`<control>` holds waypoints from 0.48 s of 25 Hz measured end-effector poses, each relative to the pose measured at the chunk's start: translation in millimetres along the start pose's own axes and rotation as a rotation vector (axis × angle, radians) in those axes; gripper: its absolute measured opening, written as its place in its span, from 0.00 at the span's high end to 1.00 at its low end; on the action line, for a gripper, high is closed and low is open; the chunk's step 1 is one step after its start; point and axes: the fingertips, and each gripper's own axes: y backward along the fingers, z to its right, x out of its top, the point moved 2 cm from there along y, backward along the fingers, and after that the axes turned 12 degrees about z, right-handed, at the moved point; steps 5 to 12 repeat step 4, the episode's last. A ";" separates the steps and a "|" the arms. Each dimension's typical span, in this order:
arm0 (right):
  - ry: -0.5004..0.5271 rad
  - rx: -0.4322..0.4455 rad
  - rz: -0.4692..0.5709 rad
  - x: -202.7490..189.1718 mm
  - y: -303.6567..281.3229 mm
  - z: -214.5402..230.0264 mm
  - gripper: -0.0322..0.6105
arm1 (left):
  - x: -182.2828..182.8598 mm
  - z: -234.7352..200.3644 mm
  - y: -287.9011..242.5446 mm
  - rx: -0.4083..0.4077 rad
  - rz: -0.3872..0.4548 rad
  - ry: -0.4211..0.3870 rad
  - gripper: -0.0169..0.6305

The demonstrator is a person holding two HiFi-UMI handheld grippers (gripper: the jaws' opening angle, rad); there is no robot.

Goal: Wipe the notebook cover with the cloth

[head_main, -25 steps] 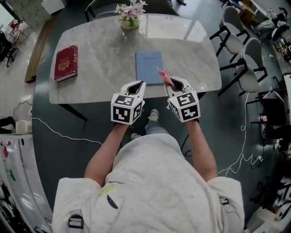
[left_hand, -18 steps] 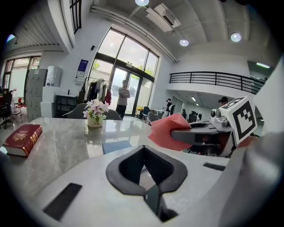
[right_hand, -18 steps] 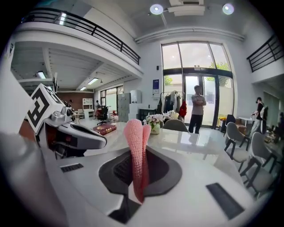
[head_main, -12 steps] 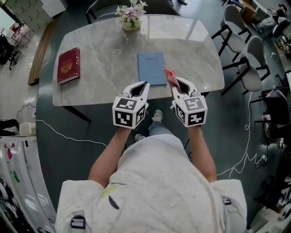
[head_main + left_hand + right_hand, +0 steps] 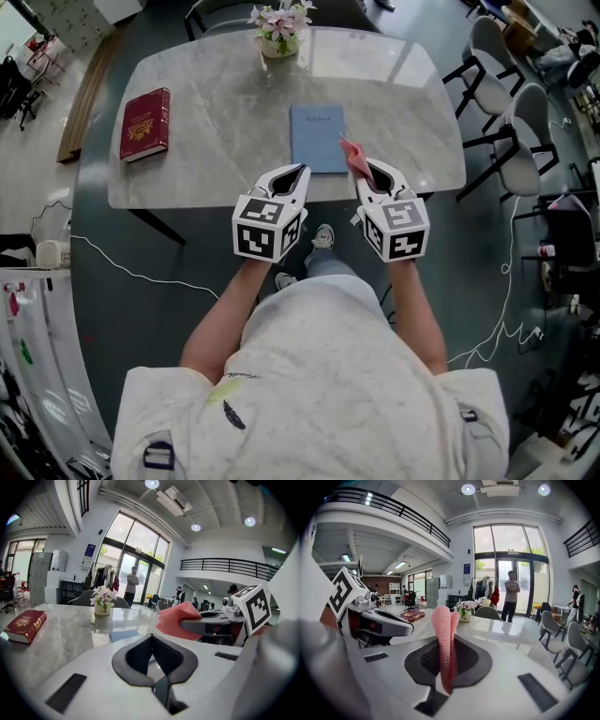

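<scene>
Notebook [image 5: 318, 138], blue, lies flat near the marble table's [image 5: 187, 192] front edge, while the right gripper [image 5: 367, 169] at its near right corner clamps a folded pink cloth [image 5: 354, 156] and the left gripper [image 5: 295, 173] hovers clenched, empty.

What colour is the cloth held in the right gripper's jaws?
Pink. The pink knitted cloth shows best in the right gripper view, pinched upright between the jaws.
</scene>
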 end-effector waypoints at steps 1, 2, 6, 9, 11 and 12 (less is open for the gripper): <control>0.001 0.002 0.000 0.3 -1.1 -0.9 0.93 | -0.1 -0.7 0.3 0.000 0.000 0.001 0.96; 0.002 0.003 0.000 0.4 -2.2 -2.0 0.93 | -0.4 -1.6 0.6 0.000 -0.001 0.001 0.96; 0.003 0.005 0.000 0.3 -4.0 -4.2 0.93 | -1.3 -3.2 1.5 -0.002 -0.004 0.003 0.96; 0.003 0.005 0.000 0.3 -4.0 -4.2 0.93 | -1.3 -3.2 1.5 -0.002 -0.004 0.003 0.96; 0.003 0.005 0.000 0.3 -4.0 -4.2 0.93 | -1.3 -3.2 1.5 -0.002 -0.004 0.003 0.96; 0.003 0.005 0.000 0.3 -4.0 -4.2 0.93 | -1.3 -3.2 1.5 -0.002 -0.004 0.003 0.96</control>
